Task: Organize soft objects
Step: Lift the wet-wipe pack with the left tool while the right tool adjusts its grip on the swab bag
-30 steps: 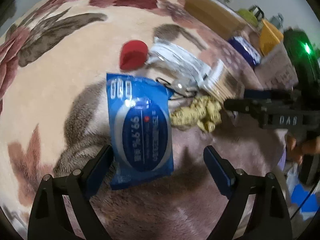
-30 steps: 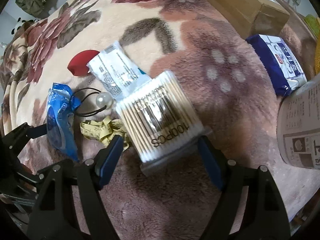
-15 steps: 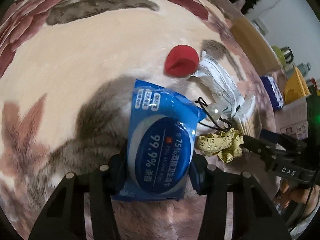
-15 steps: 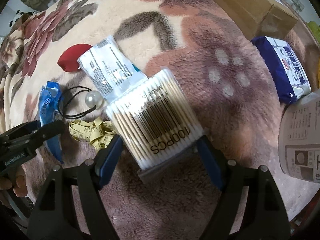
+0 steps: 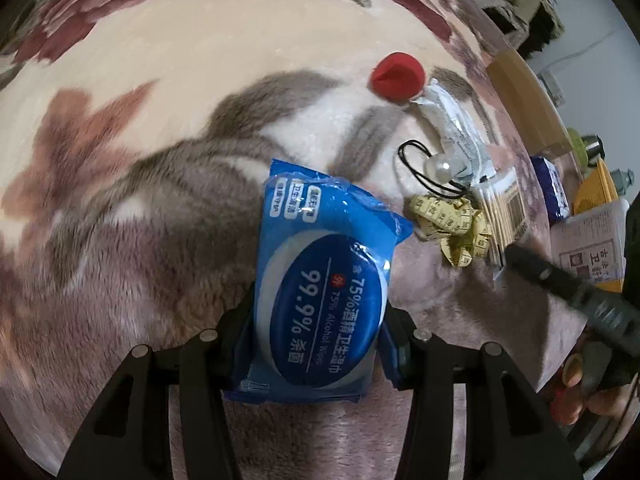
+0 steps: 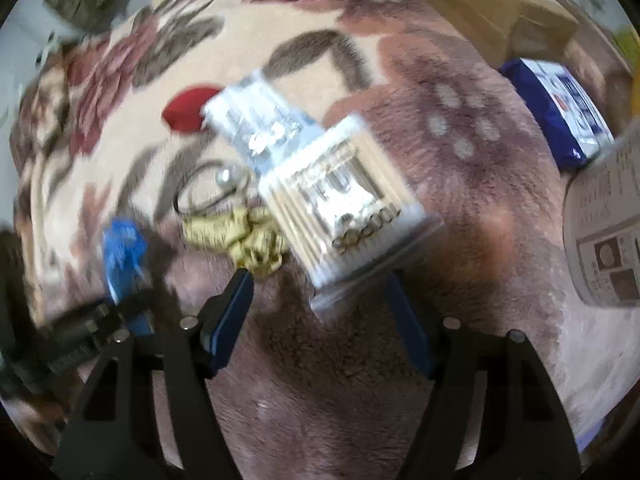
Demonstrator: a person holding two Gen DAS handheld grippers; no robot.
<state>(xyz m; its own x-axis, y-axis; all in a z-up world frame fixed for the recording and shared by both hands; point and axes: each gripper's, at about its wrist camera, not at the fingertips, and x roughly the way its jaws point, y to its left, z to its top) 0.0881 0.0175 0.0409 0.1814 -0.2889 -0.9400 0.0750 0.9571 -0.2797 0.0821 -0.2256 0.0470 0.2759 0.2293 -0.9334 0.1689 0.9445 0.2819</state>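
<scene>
Clamping blue wipes pack (image 5: 320, 304) in left claw (image 5: 318, 340) — right claw (image 6: 320, 308) wide, just opening, cotton-swab box (image 6: 344, 200) ahead

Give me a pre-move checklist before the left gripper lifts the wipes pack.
1. Left gripper clamped on blue wipes pack: ok, having just closed on its sides.
2. Pack clear of yellow tape measure: ok, a gap shows.
3. Hair tie with pearl not caught on pack: ok.
4. Right gripper free: ok, jaws just widened, open around cotton swab box.
5. Grip depth on pack: cannot tell.
</scene>
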